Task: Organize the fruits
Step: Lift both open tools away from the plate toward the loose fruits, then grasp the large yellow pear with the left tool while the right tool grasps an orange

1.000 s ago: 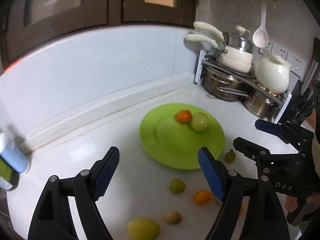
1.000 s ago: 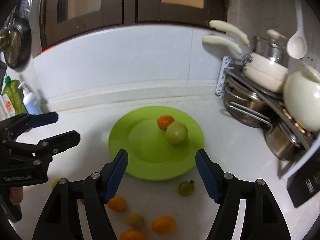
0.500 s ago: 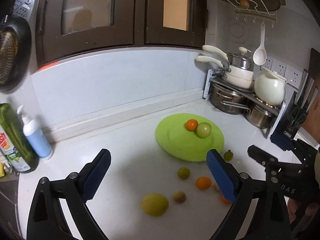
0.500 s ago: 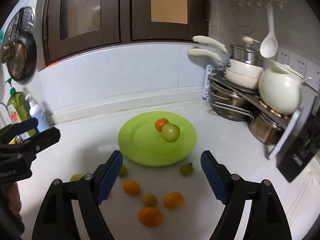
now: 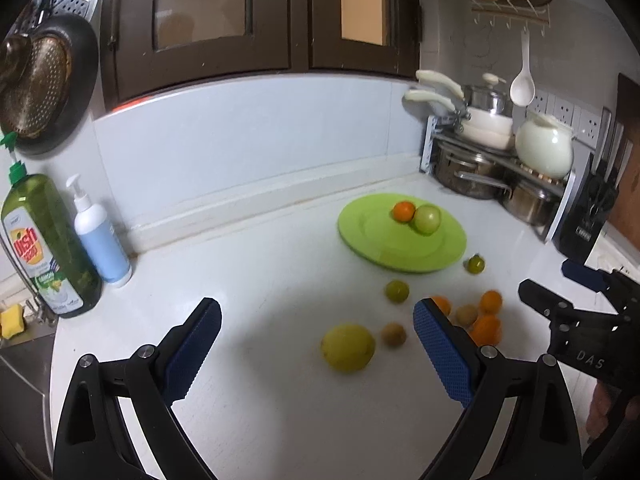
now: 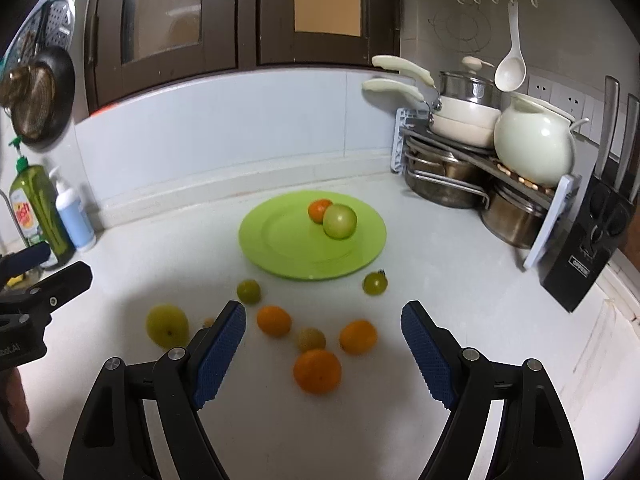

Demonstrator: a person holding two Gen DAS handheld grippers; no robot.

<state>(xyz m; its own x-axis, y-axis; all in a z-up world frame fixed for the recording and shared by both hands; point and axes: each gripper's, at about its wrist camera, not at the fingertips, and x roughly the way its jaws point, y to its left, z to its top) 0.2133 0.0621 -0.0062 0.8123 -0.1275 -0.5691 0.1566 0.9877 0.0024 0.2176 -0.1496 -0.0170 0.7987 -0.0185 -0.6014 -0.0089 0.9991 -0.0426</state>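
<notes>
Green plate [image 6: 280,248] sits on the white bench [image 6: 440,280] with just an orange [image 6: 319,210] and a green apple [image 6: 339,221] touching on it. Other fruits lie loose nearby. Left tongs [image 5: 316,350] and right tongs [image 6: 322,346] both gape apart, holding nothing.

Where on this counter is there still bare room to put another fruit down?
The near half of the green plate is bare; only an orange and a green fruit sit at its far side. The counter between the plate and the soap bottles is free, as is the stretch before the knife block. In front of the plate, loose fruit crowd together.
</notes>
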